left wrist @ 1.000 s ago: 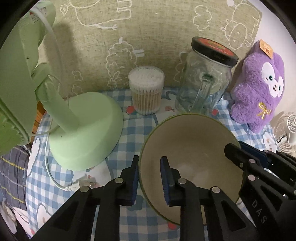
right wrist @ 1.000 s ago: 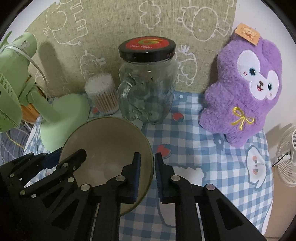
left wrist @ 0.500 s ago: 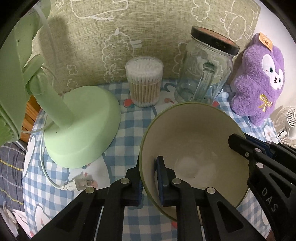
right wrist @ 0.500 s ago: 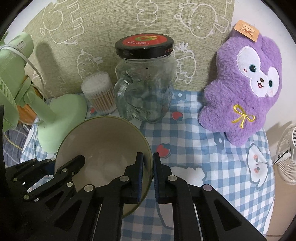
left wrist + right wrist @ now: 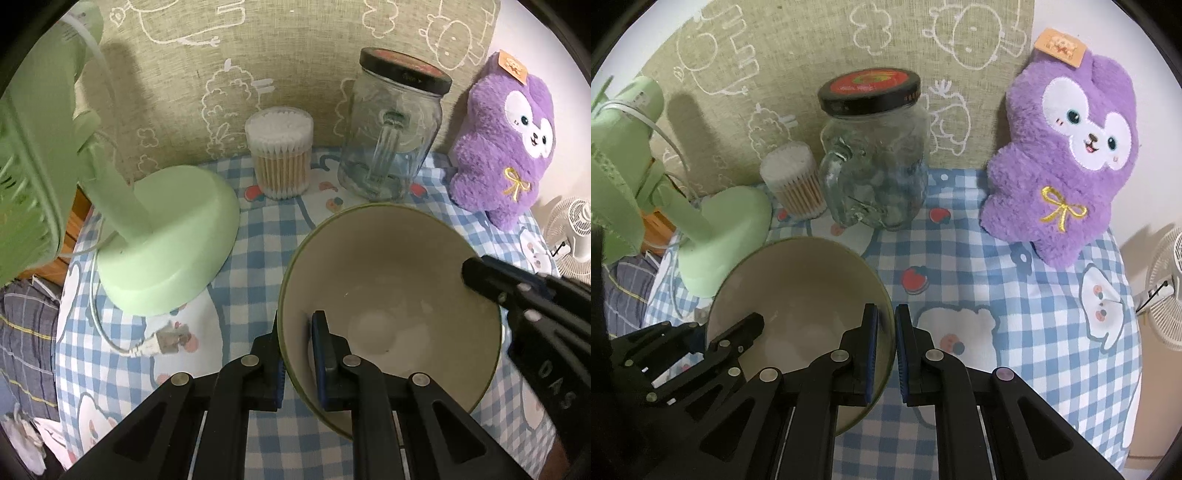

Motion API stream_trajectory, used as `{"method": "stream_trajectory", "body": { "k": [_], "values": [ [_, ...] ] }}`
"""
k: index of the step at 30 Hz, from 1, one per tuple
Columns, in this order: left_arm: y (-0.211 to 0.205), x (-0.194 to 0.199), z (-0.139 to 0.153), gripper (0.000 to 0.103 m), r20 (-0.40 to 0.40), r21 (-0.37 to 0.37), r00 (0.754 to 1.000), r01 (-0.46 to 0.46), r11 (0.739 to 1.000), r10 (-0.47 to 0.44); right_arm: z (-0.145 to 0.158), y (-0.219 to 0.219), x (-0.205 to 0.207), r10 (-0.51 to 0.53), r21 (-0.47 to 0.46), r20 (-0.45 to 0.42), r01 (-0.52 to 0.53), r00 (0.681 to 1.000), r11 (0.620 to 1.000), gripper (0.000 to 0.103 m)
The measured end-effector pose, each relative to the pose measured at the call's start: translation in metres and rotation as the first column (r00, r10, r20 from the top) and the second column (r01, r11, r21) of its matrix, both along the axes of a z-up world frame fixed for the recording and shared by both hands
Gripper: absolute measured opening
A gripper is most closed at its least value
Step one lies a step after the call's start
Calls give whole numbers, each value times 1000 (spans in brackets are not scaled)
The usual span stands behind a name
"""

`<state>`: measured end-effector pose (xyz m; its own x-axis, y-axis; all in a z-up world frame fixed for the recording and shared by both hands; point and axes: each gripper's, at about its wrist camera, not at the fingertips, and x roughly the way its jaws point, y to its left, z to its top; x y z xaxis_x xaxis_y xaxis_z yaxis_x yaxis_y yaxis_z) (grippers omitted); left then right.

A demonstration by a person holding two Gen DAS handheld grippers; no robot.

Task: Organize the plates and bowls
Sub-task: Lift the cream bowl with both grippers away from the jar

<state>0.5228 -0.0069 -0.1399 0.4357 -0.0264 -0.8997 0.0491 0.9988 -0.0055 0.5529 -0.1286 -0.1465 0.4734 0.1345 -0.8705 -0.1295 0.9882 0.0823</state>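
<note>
Evidently rigid and breakable, the glazed bowl (image 5: 388, 295) sits on the checked counter (image 5: 1015, 295) before the glass jar (image 5: 875, 166). Left gripper (image 5: 299, 354) and right gripper (image 5: 886, 354) each have jaws clamped across opposite rims; glaze looks slippery, so lift level.

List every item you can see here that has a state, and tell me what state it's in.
Bowl: upright, empty, rim pinched on both sides.
Left gripper: shut on the bowl's left rim.
Right gripper: shut on the bowl's right rim.
Glass jar: upright, lid on.
Cotton swab tub: upright, full.
Green fan: standing, plug lying loose on the cloth.
Purple plush toy: propped upright.
</note>
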Motion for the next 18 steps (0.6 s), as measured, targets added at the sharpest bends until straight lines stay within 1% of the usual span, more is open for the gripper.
{"method": "stream_trajectory", "body": {
  "k": [2,4,6,8,11,13,18],
  "values": [
    [0,-7,1,9,-2,-5,1000,4,1000,-4,8,3,-6,26,10,23,-26,999,1000,8],
    [-4,-12,3,8,10,6,1000,15,1000,-15,11,11,-9,46,-30,28,-45,999,999,8],
    [-6,-13,4,8,14,18,1000,11,1000,-11,11,14,-10,41,-52,44,-39,998,998,8],
    [-4,-11,1,8,6,17,1000,-2,1000,2,11,9,-11,18,-50,45,-16,999,999,8],
    [4,-10,-4,9,-15,-1,1000,-21,1000,21,7,-1,-9,-25,-50,32,26,999,998,8],
    [5,-10,-5,10,-18,-3,1000,-25,1000,25,5,-3,-7,-32,-63,27,33,999,997,10],
    [3,-10,-5,11,-8,11,1000,-21,1000,21,-3,-5,-2,-40,-35,-40,39,998,999,10]
  ]
}}
